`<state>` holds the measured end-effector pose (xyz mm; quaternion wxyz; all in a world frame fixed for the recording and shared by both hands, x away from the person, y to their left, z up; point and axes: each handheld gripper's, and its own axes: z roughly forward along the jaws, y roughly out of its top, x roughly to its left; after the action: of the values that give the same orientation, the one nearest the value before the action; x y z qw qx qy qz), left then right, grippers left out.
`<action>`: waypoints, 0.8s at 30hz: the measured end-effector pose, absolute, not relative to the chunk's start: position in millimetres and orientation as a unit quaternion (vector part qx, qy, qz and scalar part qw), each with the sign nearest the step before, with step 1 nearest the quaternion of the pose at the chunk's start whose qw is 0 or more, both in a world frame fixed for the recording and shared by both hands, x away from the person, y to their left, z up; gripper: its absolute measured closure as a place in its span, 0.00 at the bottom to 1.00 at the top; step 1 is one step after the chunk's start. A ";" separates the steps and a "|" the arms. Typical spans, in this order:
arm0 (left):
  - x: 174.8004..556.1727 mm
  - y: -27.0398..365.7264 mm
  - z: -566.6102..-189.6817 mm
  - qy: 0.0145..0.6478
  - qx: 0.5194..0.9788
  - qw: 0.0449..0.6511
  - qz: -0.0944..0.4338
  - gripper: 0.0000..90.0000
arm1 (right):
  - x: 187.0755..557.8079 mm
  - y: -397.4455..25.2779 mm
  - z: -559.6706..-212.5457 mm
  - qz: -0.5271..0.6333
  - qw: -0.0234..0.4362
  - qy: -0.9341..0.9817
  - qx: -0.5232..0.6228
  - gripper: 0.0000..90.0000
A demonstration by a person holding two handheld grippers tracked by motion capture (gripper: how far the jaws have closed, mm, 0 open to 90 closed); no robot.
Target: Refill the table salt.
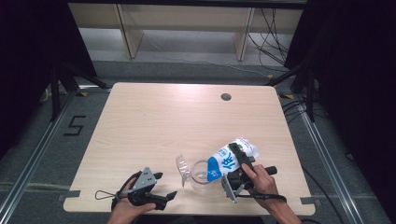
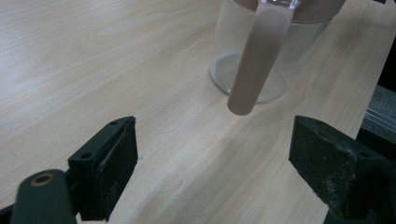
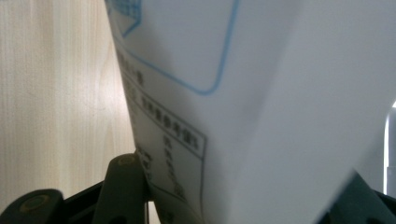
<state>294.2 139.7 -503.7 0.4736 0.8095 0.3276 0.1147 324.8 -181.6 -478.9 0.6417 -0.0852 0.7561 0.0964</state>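
Left gripper (image 1: 161, 185) rested low on bench (image 1: 154, 121), jaws wide apart, holding nothing. Left gripper view showed clear jar (image 2: 261, 56) close ahead, pinkish strip (image 2: 257, 65) hanging down its front. High view: lid (image 1: 183, 167) leaned beside jar. Right gripper (image 1: 242, 161) jaws clamped blue-white pouch (image 1: 229, 159), tilted over jar mouth; right gripper view showed pouch's printed label.

Pale wooden table (image 1: 154, 121) on grey floor (image 1: 187, 70), light wooden furniture legs (image 1: 133, 35) behind, dark curtains (image 1: 28, 56) alongside
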 end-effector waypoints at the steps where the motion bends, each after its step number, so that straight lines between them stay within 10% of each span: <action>1: 294.3 139.7 -503.7 0.327 0.810 0.473 0.115 0.17 | 325.3 -181.4 -477.7 0.092 0.645 0.753 -0.095 0.57; 24: 294.0 139.1 -503.9 0.330 0.808 0.474 0.114 0.17 | 326.1 -179.8 -474.8 0.074 0.657 0.740 -0.124 0.58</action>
<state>294.0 139.1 -503.9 0.4737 0.8084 0.3303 0.1140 326.1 -179.8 -474.8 0.6573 -0.1243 0.7396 0.0736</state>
